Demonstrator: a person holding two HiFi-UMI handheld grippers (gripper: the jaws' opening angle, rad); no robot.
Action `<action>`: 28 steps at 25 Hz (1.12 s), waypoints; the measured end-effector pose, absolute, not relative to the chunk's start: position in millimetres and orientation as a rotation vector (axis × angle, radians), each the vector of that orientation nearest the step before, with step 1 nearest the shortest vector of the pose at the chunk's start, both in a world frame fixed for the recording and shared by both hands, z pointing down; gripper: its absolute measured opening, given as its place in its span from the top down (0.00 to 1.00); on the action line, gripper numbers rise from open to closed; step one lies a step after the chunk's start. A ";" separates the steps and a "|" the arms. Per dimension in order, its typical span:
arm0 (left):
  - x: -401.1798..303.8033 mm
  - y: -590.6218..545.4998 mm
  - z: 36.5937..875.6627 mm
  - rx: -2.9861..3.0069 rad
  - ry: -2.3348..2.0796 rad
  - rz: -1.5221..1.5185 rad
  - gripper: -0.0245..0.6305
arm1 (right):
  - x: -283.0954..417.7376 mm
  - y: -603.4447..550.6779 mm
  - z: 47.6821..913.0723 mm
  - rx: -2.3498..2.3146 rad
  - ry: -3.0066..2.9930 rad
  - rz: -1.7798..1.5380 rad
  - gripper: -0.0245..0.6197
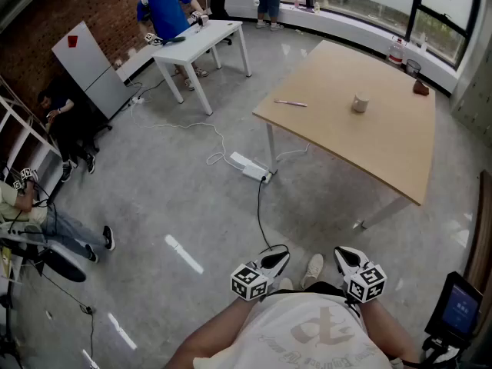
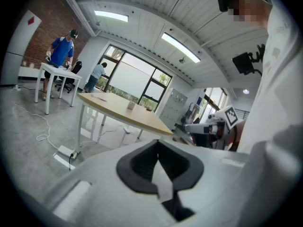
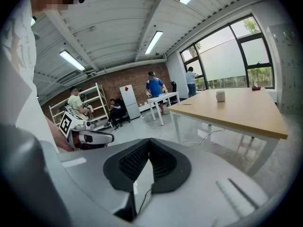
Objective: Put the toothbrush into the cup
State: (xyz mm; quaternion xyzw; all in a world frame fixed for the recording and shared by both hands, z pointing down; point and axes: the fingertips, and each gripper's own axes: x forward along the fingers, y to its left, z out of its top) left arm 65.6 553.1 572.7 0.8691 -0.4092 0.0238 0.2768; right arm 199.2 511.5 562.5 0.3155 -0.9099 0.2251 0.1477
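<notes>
The toothbrush [image 1: 290,103] lies near the left corner of the wooden table [image 1: 384,144]. The small pale cup [image 1: 360,103] stands upright to its right, apart from it. Both are far ahead of me across the floor. My left gripper [image 1: 277,261] and right gripper [image 1: 343,257] are held close to my body, each shut with nothing between the jaws. In the left gripper view the left gripper [image 2: 157,143] points toward the table, with the cup [image 2: 131,106] far off. In the right gripper view the right gripper [image 3: 149,141] points past the cup [image 3: 220,96] and the toothbrush [image 3: 183,104].
A power strip [image 1: 250,167] and its cables lie on the floor in front of the wooden table. A white table [image 1: 201,41] with a person in blue stands at the back left. Seated people and shelving are at the left. A dark object [image 1: 420,88] sits at the wooden table's far corner.
</notes>
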 end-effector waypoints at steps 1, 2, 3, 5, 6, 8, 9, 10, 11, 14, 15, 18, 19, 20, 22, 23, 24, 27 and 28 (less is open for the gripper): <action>63.7 546.3 571.8 2.329 -1.112 0.060 0.95 | 196.5 503.2 562.8 0.898 -2.620 0.649 0.94; 61.9 539.8 571.1 2.324 -1.125 0.056 0.95 | 193.8 495.0 563.2 0.887 -2.623 0.650 0.94; 60.7 533.8 571.0 2.318 -1.137 0.056 0.95 | 191.1 487.0 563.7 0.874 -2.628 0.651 0.94; 61.5 523.2 572.1 2.307 -1.154 0.067 0.95 | 187.7 471.9 564.5 0.845 -2.643 0.649 0.94; 64.1 517.5 572.3 2.304 -1.159 0.075 0.95 | 188.2 464.1 564.7 0.832 -2.651 0.647 0.94; 72.7 501.8 572.2 2.303 -1.165 0.092 0.95 | 194.0 445.6 565.5 0.816 -2.661 0.646 0.94; 77.5 491.6 572.2 2.306 -1.166 0.101 0.95 | 197.8 434.4 566.3 0.814 -2.665 0.646 0.94; 82.1 480.3 571.9 2.312 -1.166 0.111 0.95 | 200.9 422.2 567.2 0.813 -2.669 0.647 0.94; 86.5 468.9 571.0 2.321 -1.163 0.122 0.95 | 203.0 409.8 568.0 0.814 -2.672 0.649 0.94; 98.8 442.1 567.4 2.345 -1.154 0.144 0.95 | 206.6 379.6 570.1 0.811 -2.686 0.657 0.94; 101.0 434.4 566.8 2.345 -1.161 0.147 0.95 | 208.1 371.9 570.4 0.808 -2.691 0.660 0.94; 100.8 411.4 563.6 2.342 -1.193 0.156 0.95 | 210.8 351.7 568.2 0.792 -2.704 0.662 0.94; 100.2 404.9 562.6 2.341 -1.203 0.158 0.95 | 211.9 346.7 567.7 0.786 -2.705 0.664 0.94; 99.9 398.8 561.8 2.338 -1.213 0.158 0.95 | 214.0 341.9 567.9 0.782 -2.705 0.666 0.94; 100.4 386.2 560.1 2.327 -1.231 0.144 0.95 | 220.3 331.3 569.0 0.782 -2.702 0.668 0.94; 101.4 379.8 558.3 2.324 -1.234 0.137 0.95 | 223.5 325.7 568.8 0.787 -2.700 0.669 0.94; 102.8 373.9 555.9 2.325 -1.233 0.136 0.95 | 226.1 320.3 567.5 0.793 -2.699 0.671 0.94; 108.9 359.3 547.0 2.345 -1.208 0.150 0.95 | 231.7 307.6 562.0 0.813 -2.693 0.679 0.94; 110.6 354.3 545.1 2.351 -1.201 0.154 0.95 | 233.2 303.3 561.7 0.820 -2.690 0.680 0.94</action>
